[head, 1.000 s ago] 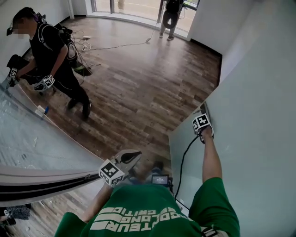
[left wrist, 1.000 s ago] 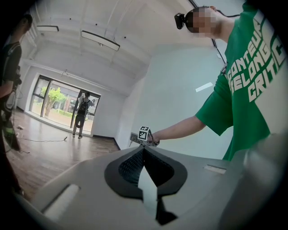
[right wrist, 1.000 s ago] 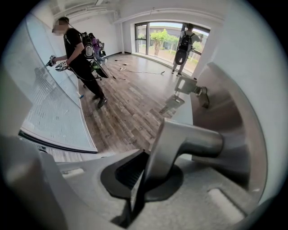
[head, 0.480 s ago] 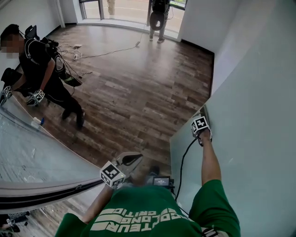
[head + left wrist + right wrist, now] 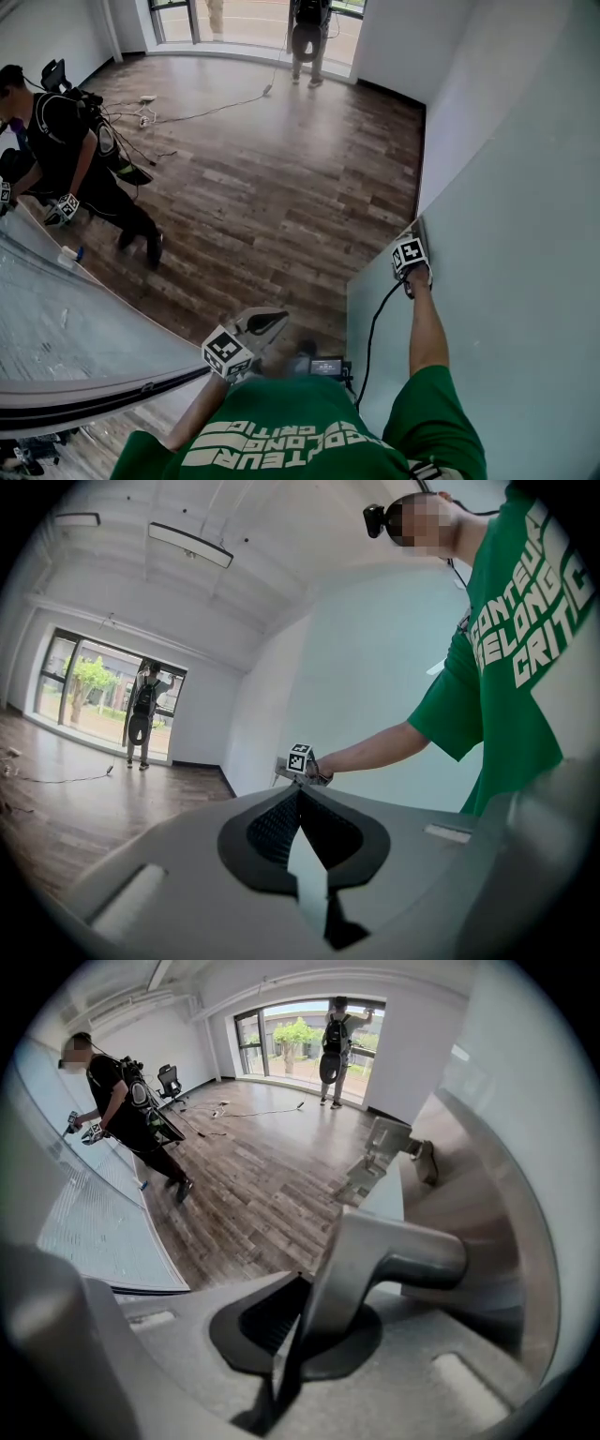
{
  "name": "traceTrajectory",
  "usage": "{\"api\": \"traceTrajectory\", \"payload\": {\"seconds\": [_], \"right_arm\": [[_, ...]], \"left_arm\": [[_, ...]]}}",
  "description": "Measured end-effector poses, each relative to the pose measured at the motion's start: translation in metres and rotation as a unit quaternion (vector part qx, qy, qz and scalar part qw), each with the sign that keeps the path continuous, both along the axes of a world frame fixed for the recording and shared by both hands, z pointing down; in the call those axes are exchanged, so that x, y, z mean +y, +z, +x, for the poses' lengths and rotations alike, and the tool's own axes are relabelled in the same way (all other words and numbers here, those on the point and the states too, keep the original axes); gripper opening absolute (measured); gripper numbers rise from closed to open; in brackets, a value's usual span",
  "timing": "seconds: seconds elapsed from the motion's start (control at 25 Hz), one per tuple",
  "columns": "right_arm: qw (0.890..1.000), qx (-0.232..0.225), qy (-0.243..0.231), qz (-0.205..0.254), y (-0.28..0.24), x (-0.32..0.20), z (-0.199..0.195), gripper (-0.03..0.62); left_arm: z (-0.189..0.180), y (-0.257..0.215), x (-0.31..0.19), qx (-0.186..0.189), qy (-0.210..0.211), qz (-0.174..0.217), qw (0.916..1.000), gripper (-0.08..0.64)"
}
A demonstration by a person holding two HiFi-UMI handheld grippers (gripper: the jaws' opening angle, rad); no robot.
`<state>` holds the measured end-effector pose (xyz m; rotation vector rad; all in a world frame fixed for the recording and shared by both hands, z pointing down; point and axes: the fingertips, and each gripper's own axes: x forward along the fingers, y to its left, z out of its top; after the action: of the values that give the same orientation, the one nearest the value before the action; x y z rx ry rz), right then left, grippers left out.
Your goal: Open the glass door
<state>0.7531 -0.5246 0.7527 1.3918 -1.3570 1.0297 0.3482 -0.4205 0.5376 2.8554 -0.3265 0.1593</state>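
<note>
1. The right hand-held gripper is pinching the metal door handle. Its jaws are pressing tight on the lever's flat end, and the gripper is pointing steeply down.
2. In the head view, this right hand-held gripper is sitting at the free edge of the glass door, at the end of the person's outstretched right arm. A black cable is trailing from it back towards the body.
3. The glass door is standing as a tall, pale frosted panel along the right of the head view. Its edge is facing the wooden floor.
4. The left hand-held gripper is hanging in front of the person's green shirt, well apart from the door.
5. In its own view, the left hand-held gripper is pointing roughly level towards the door and the right hand-held gripper. Its jaws are pressing together at the tips, with nothing between them.
6. A second glass panel is slanting across the lower left of the head view.
7. A person in black is bending beside that panel with marker-cube grippers in hand.
8. Another person is standing at the far window, and loose cables are lying on the floor near it.
</note>
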Motion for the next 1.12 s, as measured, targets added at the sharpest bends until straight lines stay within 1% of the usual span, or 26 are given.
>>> {"api": "traceTrajectory", "payload": {"seconds": [0.48, 1.12], "right_arm": [[0.999, -0.001, 0.038, -0.005, -0.003, 0.015, 0.055, -0.006], [0.997, 0.004, 0.073, -0.006, -0.006, 0.032, 0.102, -0.006]], "left_arm": [[0.029, 0.0, -0.011, -0.003, 0.012, -0.007, 0.9999, 0.015], [0.051, -0.001, -0.023, -0.003, 0.02, -0.004, 0.9998, 0.015]]}}
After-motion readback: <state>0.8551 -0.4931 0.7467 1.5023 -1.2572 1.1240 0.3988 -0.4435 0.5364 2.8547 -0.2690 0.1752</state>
